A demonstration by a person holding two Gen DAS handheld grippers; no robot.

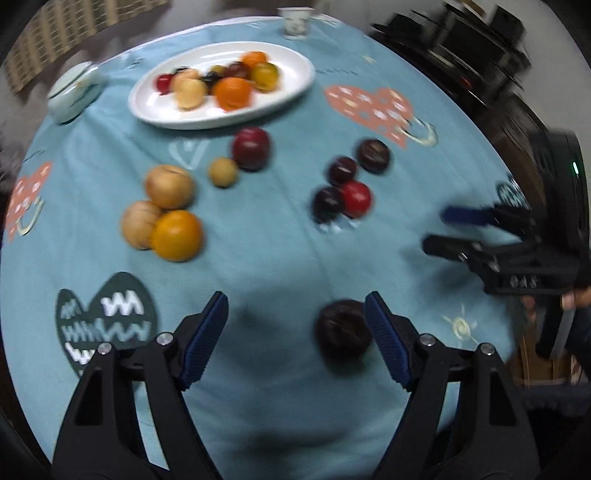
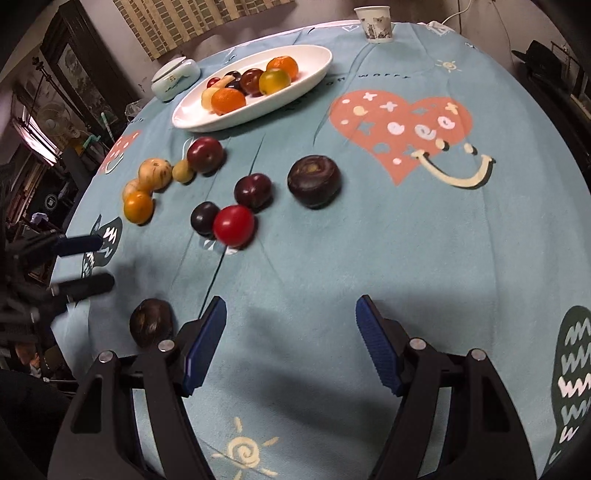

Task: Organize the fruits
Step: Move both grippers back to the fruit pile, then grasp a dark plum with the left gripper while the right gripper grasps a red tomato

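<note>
Left wrist view: the left gripper [image 1: 295, 325] hangs over the blue cloth [image 1: 266, 251] with its jaws spread and nothing pinched; a dark fruit [image 1: 341, 330] lies on the cloth just inside the right pad, and blur hides whether they touch. The white plate [image 1: 221, 86] sits at the far side, holding a heap of fruit with an orange [image 1: 233, 93] at the front. Just nearer than the plate lie a dark red fruit [image 1: 251, 148] and a small tan ball [image 1: 222, 171]; left of those, 2 tan fruits and a loose orange [image 1: 176, 235] huddle together. Right of the plate's near edge sit 3 dark plums and a red fruit [image 1: 355, 198]. The right gripper [image 1: 439, 229] enters from the right edge, jaws apart and empty. A paper cup [image 1: 295, 23] stands beyond the plate, a pale lidded jar [image 1: 72, 92] to its left. Right wrist view: the right gripper [image 2: 290, 325] is spread over bare cloth [image 2: 369, 258], holding nothing. The plate [image 2: 255, 107] is far ahead, the cup [image 2: 373, 24] beyond it on the right, the jar [image 2: 173, 81] to its left. Nearer than the plate lie the red fruit [image 2: 233, 225] and a large dark fruit [image 2: 314, 181]. The dark fruit [image 2: 150, 326] sits just outside the left pad, near the left gripper [image 2: 105, 264] at the left edge.
</note>
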